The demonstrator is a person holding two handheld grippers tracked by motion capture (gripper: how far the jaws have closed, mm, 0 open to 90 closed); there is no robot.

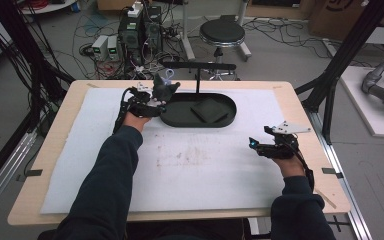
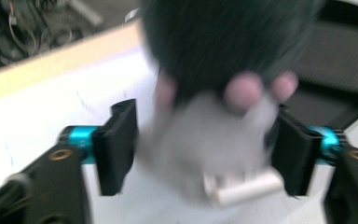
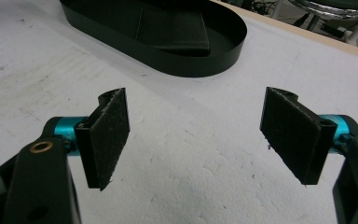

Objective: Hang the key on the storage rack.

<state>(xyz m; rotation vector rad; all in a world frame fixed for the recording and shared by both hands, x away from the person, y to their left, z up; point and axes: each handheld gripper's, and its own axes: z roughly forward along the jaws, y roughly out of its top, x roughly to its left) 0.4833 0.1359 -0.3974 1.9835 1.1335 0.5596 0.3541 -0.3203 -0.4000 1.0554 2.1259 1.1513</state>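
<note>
Toy being let go at the tray's left end

The left claw (image 2: 200,144) has its jaws parted; the dark plush toy (image 1: 164,89) sits between them, blurred, pads seemingly just off its grey underside, over the left rim of the black tray (image 1: 230,117). Best to open fully, make sure the toy has settled inside the rim, then draw straight back. The right claw (image 3: 196,135) hangs wide open and empty above the white mat (image 1: 205,165), well apart from the toy.
</note>
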